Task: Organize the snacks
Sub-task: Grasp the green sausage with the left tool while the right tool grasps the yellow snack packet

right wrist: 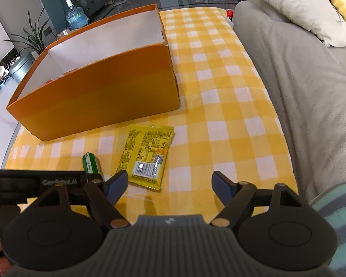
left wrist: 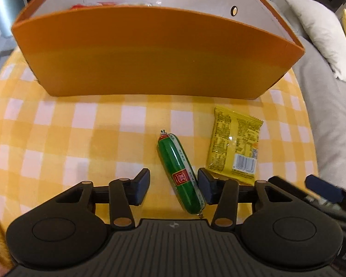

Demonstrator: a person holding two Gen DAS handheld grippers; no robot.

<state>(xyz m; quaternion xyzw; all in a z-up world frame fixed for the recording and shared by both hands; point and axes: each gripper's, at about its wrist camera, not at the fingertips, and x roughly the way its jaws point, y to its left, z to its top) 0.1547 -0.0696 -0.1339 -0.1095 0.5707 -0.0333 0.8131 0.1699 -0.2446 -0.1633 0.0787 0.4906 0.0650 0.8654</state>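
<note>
Pickup is the step in hand: the left tongs (left wrist: 173,185) stand apart astride the green sausage (left wrist: 181,174), whose near end lies between the pads, nothing clamped yet. The right tongs (right wrist: 169,185) also stand apart, empty, near the yellow packet (right wrist: 147,155) on the checked surface (right wrist: 219,106). Next, I judge, each pair must close, then lift over the tall near wall of the orange box (left wrist: 150,53). The 2 tools crowd each other; a grey sofa (right wrist: 299,80) flanks the right.
</note>
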